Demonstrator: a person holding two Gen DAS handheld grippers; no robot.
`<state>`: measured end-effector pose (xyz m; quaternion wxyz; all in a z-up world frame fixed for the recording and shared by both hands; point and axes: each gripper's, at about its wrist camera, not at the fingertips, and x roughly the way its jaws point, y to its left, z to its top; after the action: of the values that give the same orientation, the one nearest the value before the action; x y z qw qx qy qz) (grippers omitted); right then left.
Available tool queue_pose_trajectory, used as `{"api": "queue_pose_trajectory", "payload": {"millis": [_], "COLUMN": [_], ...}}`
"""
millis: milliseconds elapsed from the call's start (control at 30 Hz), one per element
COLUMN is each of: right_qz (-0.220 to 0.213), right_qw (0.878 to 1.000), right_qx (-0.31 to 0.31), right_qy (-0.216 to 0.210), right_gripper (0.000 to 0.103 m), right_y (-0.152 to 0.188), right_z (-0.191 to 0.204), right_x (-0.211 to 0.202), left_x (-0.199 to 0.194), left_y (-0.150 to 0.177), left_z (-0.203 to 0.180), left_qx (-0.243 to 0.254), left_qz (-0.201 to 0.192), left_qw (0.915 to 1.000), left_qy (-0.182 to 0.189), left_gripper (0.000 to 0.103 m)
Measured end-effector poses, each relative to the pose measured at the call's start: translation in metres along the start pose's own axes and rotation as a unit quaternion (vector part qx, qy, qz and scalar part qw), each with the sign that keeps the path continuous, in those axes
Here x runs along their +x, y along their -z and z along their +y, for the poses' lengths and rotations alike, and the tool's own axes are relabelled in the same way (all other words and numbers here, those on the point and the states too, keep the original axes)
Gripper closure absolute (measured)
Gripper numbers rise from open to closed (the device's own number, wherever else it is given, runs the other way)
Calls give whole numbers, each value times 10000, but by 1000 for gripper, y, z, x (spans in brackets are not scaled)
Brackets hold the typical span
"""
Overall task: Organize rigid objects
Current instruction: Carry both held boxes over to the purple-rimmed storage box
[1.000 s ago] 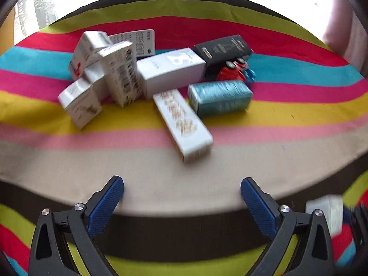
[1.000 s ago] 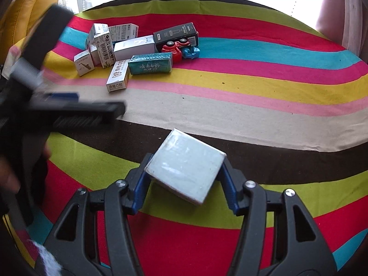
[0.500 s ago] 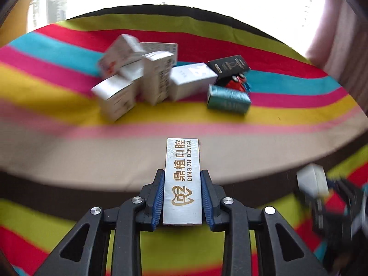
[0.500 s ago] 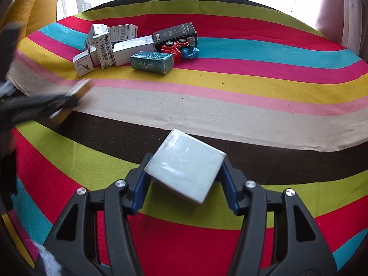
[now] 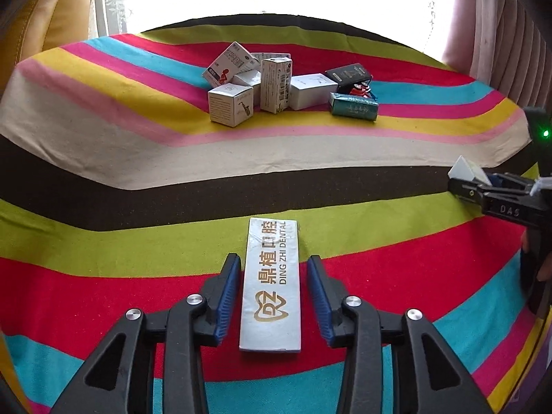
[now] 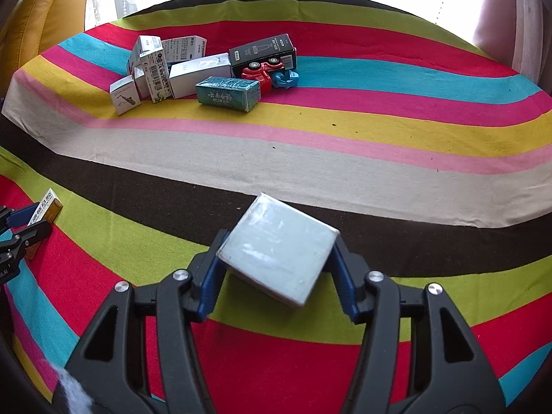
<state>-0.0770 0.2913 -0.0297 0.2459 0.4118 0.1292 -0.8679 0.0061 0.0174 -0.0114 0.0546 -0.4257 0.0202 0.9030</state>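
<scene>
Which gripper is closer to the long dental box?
Left. The left gripper has the dental box lying between its open jaws; the right gripper is off to the side, holding a pale box.

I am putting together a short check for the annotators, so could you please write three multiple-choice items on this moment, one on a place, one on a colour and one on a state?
1. Where does the DING ZHI DENTAL box lie?
A. In the pile at the far side
B. On the striped cloth, between the left gripper fingers
C. On the yellow chair

2. What colour is the toy car beside the black box?
A. Red
B. Green
C. White

3. How does the right gripper stand?
A. Open and empty
B. Shut on nothing
C. Shut on the pale square box

Answers: 1 B, gaps show on both sides of it, the fingers having just opened. 2 A, its body is red. 3 C, both pads press the tilted box.
</scene>
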Motion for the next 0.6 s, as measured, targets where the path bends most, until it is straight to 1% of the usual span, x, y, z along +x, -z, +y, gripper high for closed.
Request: {"api": "queue_pose_trajectory", "payload": {"millis": [133,233,433,500,567,600], "right_qz": [-1,-2,-14,15,166,117], "right_qw": [10000,10000,10000,9998,9982,9973], "right_qx": [5,1,-10,127,515,703], "right_qy": [-16,-8,90,165,256,182], "right_gripper": [43,43,44,44,44,44], "right_y": [0,0,0,1,4,9], "right_z": [-1,-1,2,2,7,14], "right_x": [1,1,1,1,-6,-15], "left_x": [-3,-3,-4,-4,-4,-3], "left_y": [2,2,2,1,1,1], "left_z": [5,3,5,5,6,7], "left_qx": [-120,-69,-98,-108,-127,-131], "left_qz": [-4,-4,-6,-5,-6,-7], "left_qw": [9999,10000,10000,9999,9999,9999], "left_qy": [40,-22,1,10,13,18], "left_gripper": [62,62,62,63,64,64]}}
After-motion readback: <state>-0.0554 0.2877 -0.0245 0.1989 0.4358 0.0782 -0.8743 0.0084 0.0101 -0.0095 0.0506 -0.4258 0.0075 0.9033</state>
